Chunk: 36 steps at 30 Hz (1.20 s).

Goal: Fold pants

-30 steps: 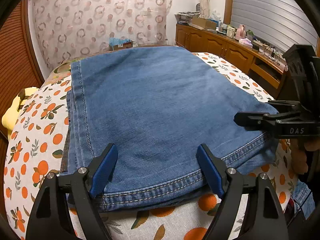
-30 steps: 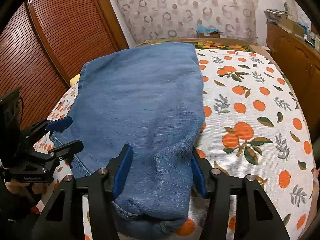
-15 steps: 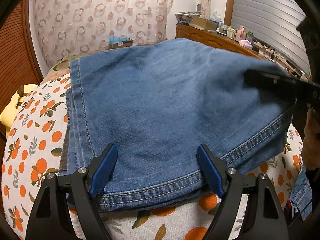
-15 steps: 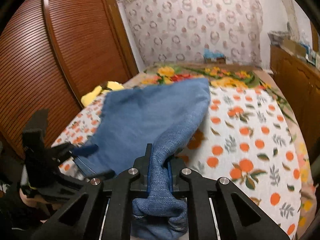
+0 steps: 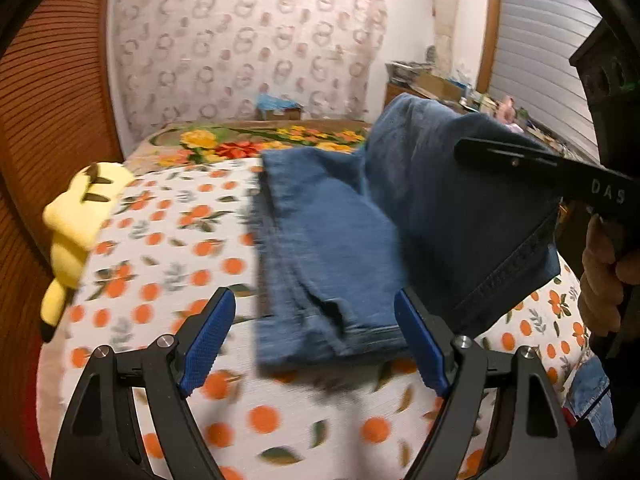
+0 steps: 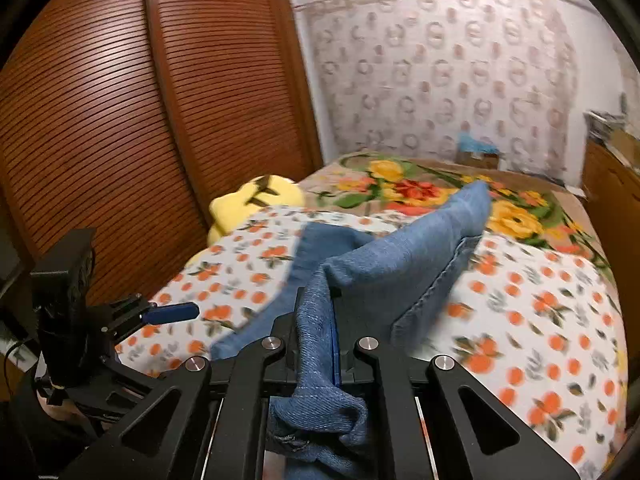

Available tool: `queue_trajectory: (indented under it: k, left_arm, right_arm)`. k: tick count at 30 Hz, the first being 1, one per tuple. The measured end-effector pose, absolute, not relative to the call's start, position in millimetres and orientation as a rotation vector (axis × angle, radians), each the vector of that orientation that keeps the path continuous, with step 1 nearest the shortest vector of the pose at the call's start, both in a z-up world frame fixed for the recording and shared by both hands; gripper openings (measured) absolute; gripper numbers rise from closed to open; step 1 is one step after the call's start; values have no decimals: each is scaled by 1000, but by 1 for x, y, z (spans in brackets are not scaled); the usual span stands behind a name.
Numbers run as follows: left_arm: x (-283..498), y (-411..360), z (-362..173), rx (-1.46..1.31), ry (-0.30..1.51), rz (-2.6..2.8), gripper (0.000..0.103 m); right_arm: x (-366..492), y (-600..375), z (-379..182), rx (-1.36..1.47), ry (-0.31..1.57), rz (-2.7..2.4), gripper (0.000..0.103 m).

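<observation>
right tool (image 6: 316, 344) clenched on lifted pants (image 6: 404, 256); left tool (image 5: 316, 344) released, just short of them.

Blurred by motion: orange-print bedsheet (image 5: 168, 264) and near hem of the pants (image 5: 328, 264) in the left wrist view. Hidden: bed surface beneath the lifted pants fold; right gripper (image 6: 334, 344) pads, buried in clamped denim. Cut off by picture edge: bunched pants end at the bottom of the right wrist view; hand (image 5: 600, 280) at right. Too small to tell: clutter on the sideboard (image 5: 432, 84).
</observation>
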<state>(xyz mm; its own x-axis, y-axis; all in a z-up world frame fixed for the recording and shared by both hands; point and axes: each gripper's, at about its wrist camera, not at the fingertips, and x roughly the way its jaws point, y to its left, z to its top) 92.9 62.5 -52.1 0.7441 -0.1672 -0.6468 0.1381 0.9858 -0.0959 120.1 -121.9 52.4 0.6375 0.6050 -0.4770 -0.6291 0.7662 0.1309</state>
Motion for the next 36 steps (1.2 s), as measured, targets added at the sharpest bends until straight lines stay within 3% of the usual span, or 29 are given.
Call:
queue_trajectory:
  k: [18, 23, 27, 31, 36]
  left_arm:
    - [79, 140, -63, -143, 713, -34, 83]
    - [77, 138, -59, -132, 701, -38, 83]
    - [77, 135, -52, -126, 686, -45, 83]
    - [80, 126, -45, -119, 674, -61, 83]
    - [95, 110, -49, -103, 694, -97, 83]
  right_arm:
    - [143, -32, -9, -195, 692, 867, 9]
    - [142, -38, 3, -164, 674, 879, 25]
    - [126, -46, 14, -156, 634, 883, 45]
    - [121, -67, 23, -173, 585, 822, 55]
    - [133, -86, 23, -189, 568, 729, 58]
